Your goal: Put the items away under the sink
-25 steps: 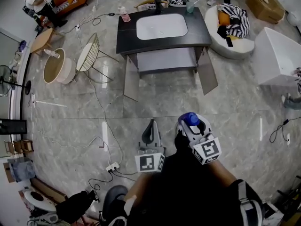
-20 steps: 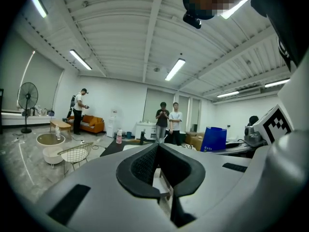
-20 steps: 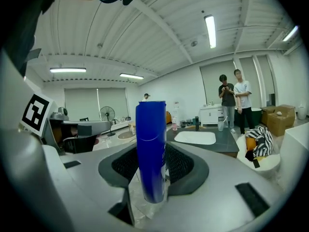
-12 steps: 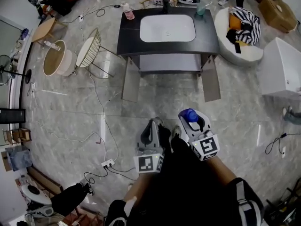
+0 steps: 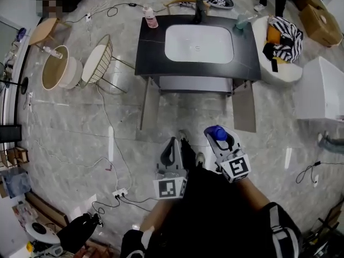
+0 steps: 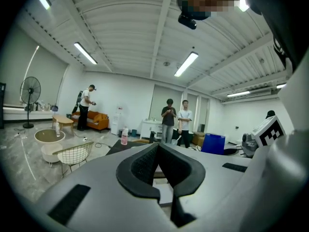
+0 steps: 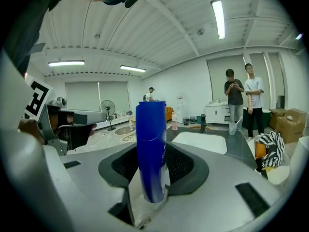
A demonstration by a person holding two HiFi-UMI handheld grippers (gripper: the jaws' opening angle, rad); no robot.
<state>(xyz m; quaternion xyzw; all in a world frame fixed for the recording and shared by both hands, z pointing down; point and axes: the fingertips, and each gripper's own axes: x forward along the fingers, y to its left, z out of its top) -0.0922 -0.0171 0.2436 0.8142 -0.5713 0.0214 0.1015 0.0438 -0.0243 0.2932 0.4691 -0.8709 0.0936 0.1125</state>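
Right gripper (image 5: 216, 137): jaws clamped on the blue bottle (image 7: 150, 149). The bottle stands upright between the pads, with most of its length above them. Left gripper (image 5: 173, 144): jaws pinched together, nothing in them. Both are over the floor (image 5: 80, 122), in front of the sink unit (image 5: 161, 42) and well apart from it.

Step in hand, my read: carry the bottle to the cabinet (image 5: 193, 84) under the basin (image 5: 198, 43). The left door (image 5: 149, 110) and right door (image 5: 244, 107) both hang open, so there's nothing for the free gripper to open.

To do it well:
- Go in square between the two doors.
- Drop low before reaching the table's front edge.
- The bottle looks top-heavy in this grip, so no fast swings.
- Seat the base on the cabinet floor before letting go.
- A cable (image 5: 110, 138) runs across the floor left of the path, so keep right of it.

Likely next: the pink bottle (image 5: 151, 18) at the table's back left corner and the cup (image 5: 241, 20) at its back right corner.

Writing: none readable. The bottle face in the right gripper view is plain blue. The gripper cubes carry only black-and-white square markers. The pink bottle's label is too small to read.
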